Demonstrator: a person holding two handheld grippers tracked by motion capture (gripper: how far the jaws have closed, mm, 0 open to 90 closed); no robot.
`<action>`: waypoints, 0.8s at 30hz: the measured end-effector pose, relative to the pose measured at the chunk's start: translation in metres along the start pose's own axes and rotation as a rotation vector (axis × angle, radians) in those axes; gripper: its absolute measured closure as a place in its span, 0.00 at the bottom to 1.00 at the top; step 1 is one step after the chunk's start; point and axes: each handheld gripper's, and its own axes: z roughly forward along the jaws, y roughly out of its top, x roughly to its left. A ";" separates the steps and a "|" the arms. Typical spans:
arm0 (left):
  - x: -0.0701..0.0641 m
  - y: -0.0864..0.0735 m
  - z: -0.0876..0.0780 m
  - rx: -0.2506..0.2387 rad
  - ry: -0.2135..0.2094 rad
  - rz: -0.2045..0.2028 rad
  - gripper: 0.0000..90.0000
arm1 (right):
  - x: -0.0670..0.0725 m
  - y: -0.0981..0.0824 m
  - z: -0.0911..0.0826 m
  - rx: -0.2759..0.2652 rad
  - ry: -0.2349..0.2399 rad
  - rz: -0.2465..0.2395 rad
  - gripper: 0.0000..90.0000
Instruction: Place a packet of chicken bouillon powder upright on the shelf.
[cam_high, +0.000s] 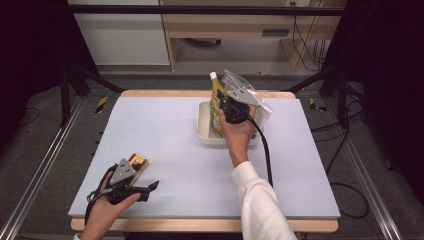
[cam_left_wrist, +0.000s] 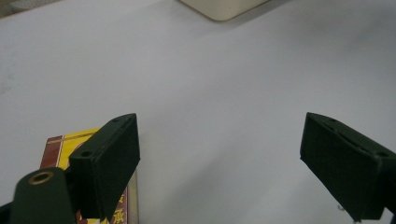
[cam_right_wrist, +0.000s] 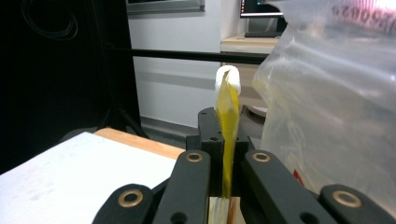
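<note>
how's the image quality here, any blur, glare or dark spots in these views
High view: evenly lit table, dark at both sides, soft overall. Left gripper view: the near jaws are blurred, the card box too; the table looks washed out. Right gripper view: the yellow pouch is fairly sharp, the plastic bag glares white at top, the left background is black.

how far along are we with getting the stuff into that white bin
Done, it seems: a clear plastic bag already stands in the white bin. In hand: the right tongs are shut on the yellow spouted pouch, holding it upright over the bin. Left: the flat red-and-yellow box lies on the table beside the open, idle left tongs.
</note>
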 end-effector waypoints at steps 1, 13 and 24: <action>0.000 0.000 0.000 0.002 0.000 0.001 0.13 | 0.001 0.000 -0.001 0.001 0.002 0.000 1.00; -0.001 0.000 0.000 0.007 -0.001 0.003 0.13 | 0.005 -0.007 -0.005 0.046 0.010 -0.003 1.00; 0.000 0.000 0.000 0.008 0.008 0.007 0.13 | 0.007 -0.010 -0.012 0.085 -0.004 -0.021 0.98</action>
